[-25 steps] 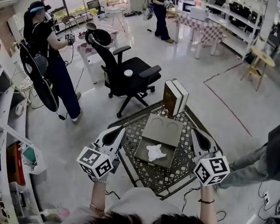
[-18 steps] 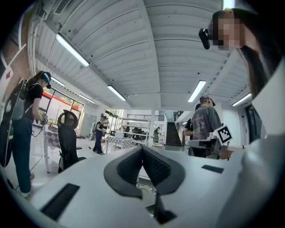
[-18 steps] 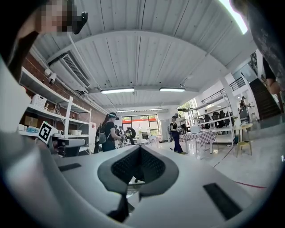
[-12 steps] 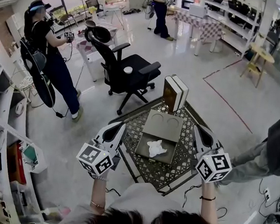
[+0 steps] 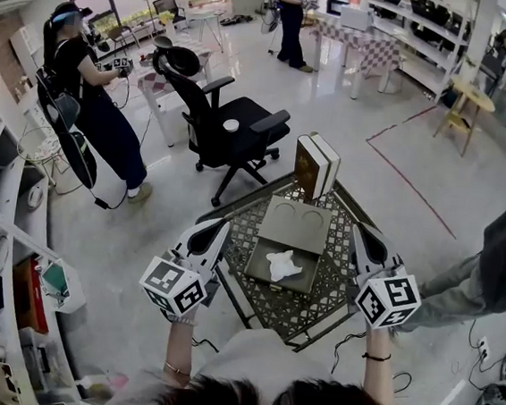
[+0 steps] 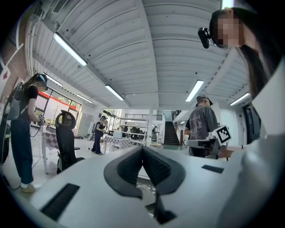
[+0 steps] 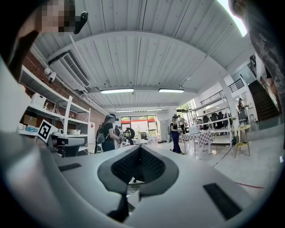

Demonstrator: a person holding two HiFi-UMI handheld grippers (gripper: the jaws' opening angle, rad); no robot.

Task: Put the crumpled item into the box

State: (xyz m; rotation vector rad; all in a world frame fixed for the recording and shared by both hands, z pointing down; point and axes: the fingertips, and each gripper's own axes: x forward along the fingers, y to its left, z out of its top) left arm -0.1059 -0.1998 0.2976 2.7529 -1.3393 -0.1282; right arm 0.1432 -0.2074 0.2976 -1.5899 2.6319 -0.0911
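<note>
Two tongs of mine, both clenched empty: left tongs (image 5: 217,231), right tongs (image 5: 360,236); crumpled paper (image 5: 282,265) lies between them, neither nearer.

The crumpled item (image 5: 283,264) is white against the olive-brown box (image 5: 265,279), both set off by a tabletop (image 5: 295,317) of dark metal lattice in a diamond pattern and a dark brown, cream-edged case (image 5: 315,166). The left hand-held gripper (image 5: 220,230) and right hand-held gripper (image 5: 358,233) are white with dark grey ribbed pads, each with a cube of black-and-white square markers. Round about, the chair (image 5: 229,132) is black, the floor (image 5: 360,127) a glossy pale grey with a dark red line (image 5: 411,190), and the far cloth (image 5: 377,53) checked.
</note>
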